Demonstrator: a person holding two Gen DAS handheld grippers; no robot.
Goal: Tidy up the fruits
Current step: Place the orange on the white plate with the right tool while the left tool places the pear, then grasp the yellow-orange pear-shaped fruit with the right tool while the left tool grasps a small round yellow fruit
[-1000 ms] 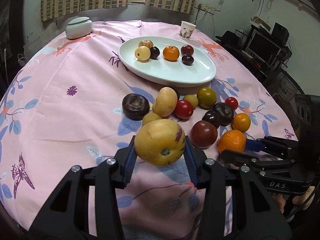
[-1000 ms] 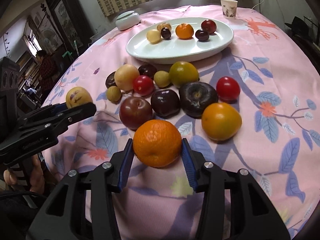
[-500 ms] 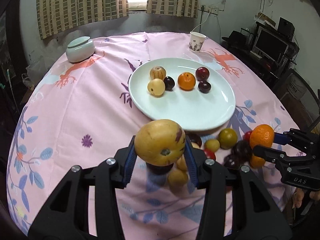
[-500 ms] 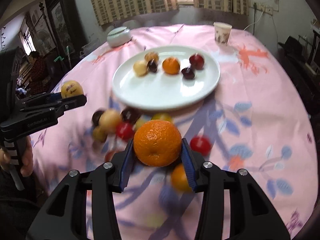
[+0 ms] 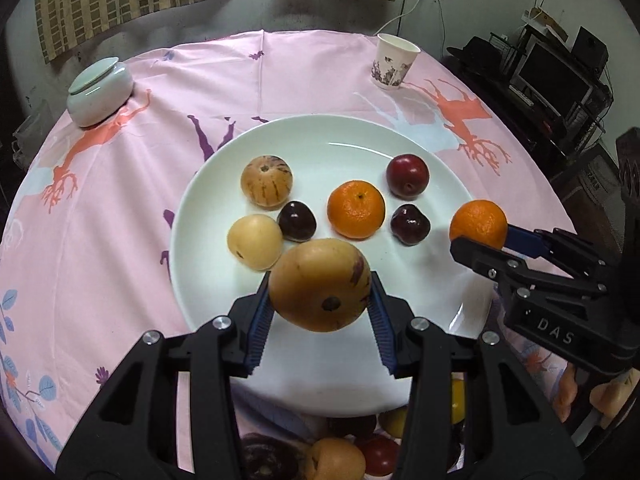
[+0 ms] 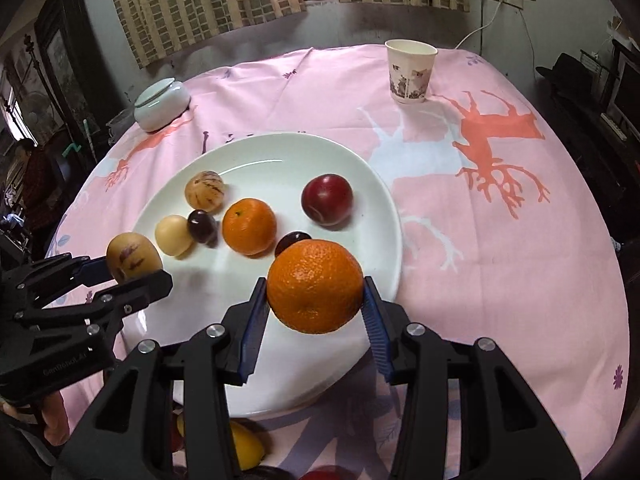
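Two fruits hang over the white plate (image 5: 436,160): a yellow melon (image 5: 319,285) clamped at its widest girth in the left gripper (image 5: 318,300), and an orange (image 6: 315,286) likewise in the right gripper (image 6: 316,300). Both look firm, light and prone to roll, so set them down low, clear of the plums (image 5: 407,176).

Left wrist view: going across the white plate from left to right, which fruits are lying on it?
Pale yellow fruit → striped round fruit → dark cherry-like fruit → orange → dark red plums, one behind and one in front, level with each other.
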